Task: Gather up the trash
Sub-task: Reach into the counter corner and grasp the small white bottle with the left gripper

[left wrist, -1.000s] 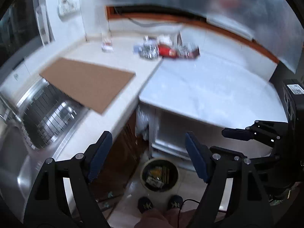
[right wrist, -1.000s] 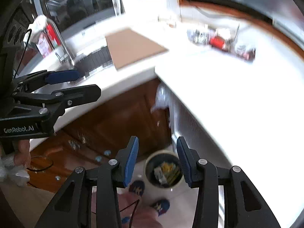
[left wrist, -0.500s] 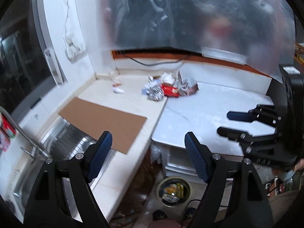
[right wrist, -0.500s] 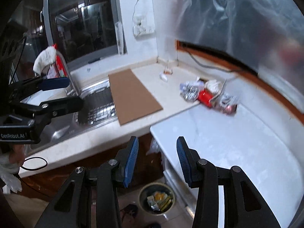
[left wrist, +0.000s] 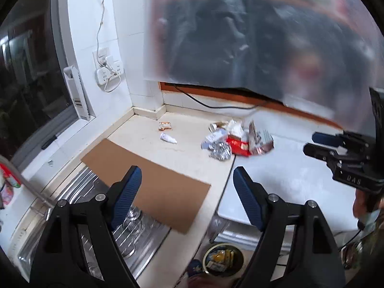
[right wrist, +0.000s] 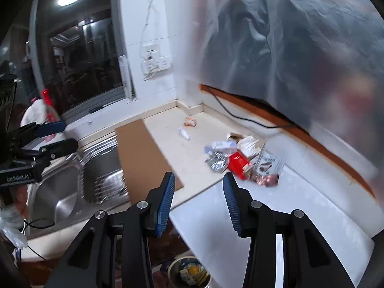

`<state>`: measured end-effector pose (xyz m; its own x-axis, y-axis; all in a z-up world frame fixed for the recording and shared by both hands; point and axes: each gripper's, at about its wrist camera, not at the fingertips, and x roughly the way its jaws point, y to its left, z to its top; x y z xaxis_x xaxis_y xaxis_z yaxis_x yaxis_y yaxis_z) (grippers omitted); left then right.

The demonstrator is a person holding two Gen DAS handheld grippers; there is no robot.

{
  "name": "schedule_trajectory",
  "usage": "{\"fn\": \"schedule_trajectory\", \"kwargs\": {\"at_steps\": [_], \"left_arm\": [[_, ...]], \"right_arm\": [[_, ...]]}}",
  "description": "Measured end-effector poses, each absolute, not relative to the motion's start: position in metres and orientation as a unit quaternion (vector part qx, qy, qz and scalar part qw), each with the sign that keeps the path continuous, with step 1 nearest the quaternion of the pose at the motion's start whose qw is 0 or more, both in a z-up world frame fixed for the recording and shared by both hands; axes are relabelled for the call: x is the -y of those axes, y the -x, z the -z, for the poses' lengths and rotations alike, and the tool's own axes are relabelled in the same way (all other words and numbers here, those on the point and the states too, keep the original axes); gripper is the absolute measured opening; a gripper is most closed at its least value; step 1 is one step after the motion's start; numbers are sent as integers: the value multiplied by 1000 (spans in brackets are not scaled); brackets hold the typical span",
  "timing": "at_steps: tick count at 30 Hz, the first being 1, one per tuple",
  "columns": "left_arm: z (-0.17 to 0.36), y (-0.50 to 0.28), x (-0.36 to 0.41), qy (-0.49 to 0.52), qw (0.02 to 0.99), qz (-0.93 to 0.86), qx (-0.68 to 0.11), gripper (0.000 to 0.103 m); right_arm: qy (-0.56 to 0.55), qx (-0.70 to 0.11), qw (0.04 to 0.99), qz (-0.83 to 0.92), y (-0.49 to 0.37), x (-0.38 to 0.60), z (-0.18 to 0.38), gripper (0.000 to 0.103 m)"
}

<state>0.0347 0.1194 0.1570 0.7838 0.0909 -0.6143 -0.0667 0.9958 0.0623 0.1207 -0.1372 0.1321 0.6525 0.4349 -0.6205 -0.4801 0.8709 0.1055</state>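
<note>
A heap of trash [left wrist: 236, 141] [right wrist: 240, 158] lies on the counter near the back wall: foil, a red wrapper, crumpled paper. Two small scraps, an orange wrapper [left wrist: 165, 126] [right wrist: 190, 122] and a white tube [left wrist: 168, 138] [right wrist: 184, 133], lie nearer the corner. On the floor stands a round bin [left wrist: 222, 259] [right wrist: 189, 272] with trash in it. My left gripper [left wrist: 187, 187] hangs open above the counter's front edge, well short of the heap. My right gripper [right wrist: 196, 189] is also open and empty, nearer the heap. Each gripper shows in the other's view, left [right wrist: 51, 135] and right [left wrist: 321, 144].
A brown cardboard sheet [left wrist: 146, 180] [right wrist: 141, 156] lies over the counter and part of the steel sink [right wrist: 72, 187]. A white slab [right wrist: 264, 228] adjoins the counter at the right. Sockets and a cable [left wrist: 108, 72] hang on the tiled wall. Plastic sheeting [right wrist: 288, 48] covers the back.
Both grippers rose from down by the floor bin and tilted up, so the counter, trash heap and wall now fill the views. Neither gripper's opening changed.
</note>
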Motion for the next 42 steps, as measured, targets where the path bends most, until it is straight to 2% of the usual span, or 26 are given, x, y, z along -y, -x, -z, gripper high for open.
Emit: {"fn": "schedule_trajectory", "kwargs": {"at_steps": [8, 13, 21, 30, 37, 39, 42], "left_arm": [[-133, -165, -196, 53, 923, -51, -377, 76], [-77, -254, -238, 101, 900, -59, -421, 71], [23, -370, -265, 126, 874, -78, -463, 61], [111, -444, -281, 162, 848, -103, -494, 56], [149, -472, -283, 173, 837, -123, -505, 52], [154, -474, -284, 177, 837, -121, -504, 49], [155, -474, -283, 161, 842, -132, -498, 30]], "right_arm": [[47, -334, 916, -217, -215, 91, -141, 42], [29, -351, 913, -205, -288, 66, -125, 42], [2, -391, 897, -204, -403, 27, -62, 42], [-2, -424, 880, -213, -490, -11, 11, 42], [4, -429, 875, -226, -523, -41, 43, 41], [6, -433, 871, -230, -533, -52, 52, 41], [10, -439, 867, -236, -539, -63, 60, 41]]}}
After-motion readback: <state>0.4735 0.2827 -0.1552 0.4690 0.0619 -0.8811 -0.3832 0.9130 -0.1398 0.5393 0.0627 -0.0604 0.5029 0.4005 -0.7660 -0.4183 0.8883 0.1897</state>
